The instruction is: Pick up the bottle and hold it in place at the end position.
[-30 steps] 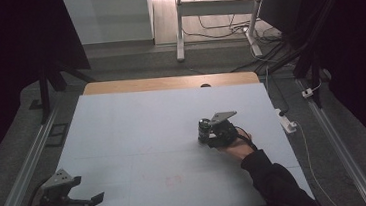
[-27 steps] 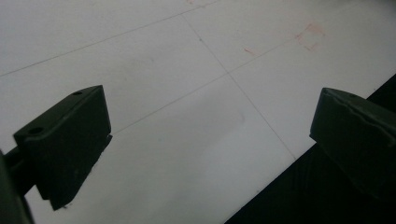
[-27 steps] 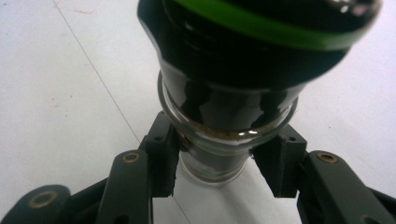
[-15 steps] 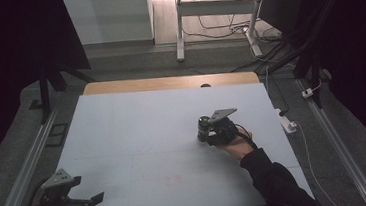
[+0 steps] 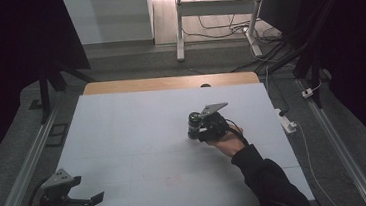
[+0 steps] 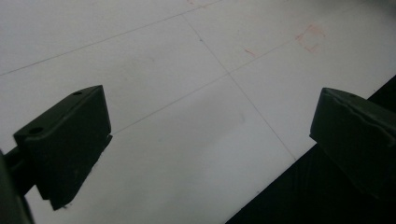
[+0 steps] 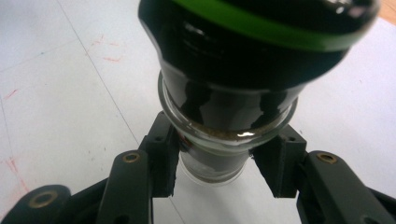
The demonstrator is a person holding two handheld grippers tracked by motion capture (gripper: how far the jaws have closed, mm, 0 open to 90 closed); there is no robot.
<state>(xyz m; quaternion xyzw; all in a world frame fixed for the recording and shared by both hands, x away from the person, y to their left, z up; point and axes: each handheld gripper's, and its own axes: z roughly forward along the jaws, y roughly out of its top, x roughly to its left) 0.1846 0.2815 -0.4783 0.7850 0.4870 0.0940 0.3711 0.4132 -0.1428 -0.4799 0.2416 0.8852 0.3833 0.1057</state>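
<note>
A small glass bottle (image 5: 193, 124) with a black cap and a green band stands at the table's middle right. In the right gripper view the bottle (image 7: 233, 70) looms close, dark contents showing through the glass. My right gripper (image 5: 199, 130) is shut on its lower glass body, one pad (image 7: 164, 161) on each side, as the right gripper (image 7: 217, 172) view shows. Over the table's near left corner my left gripper (image 5: 91, 201) is held open. Between the wide-apart jaws of the left gripper (image 6: 210, 140) there is only white table and its dark front edge.
The white table top (image 5: 134, 137) carries thin grid lines and faint red marks (image 5: 172, 179). A wooden strip (image 5: 169, 82) runs along its far edge. Metal rails (image 5: 24, 172) flank both sides. A white power strip (image 5: 286, 122) lies on the floor at the right.
My right gripper has shifted slightly left and away with the bottle. The left gripper has stayed in place.
</note>
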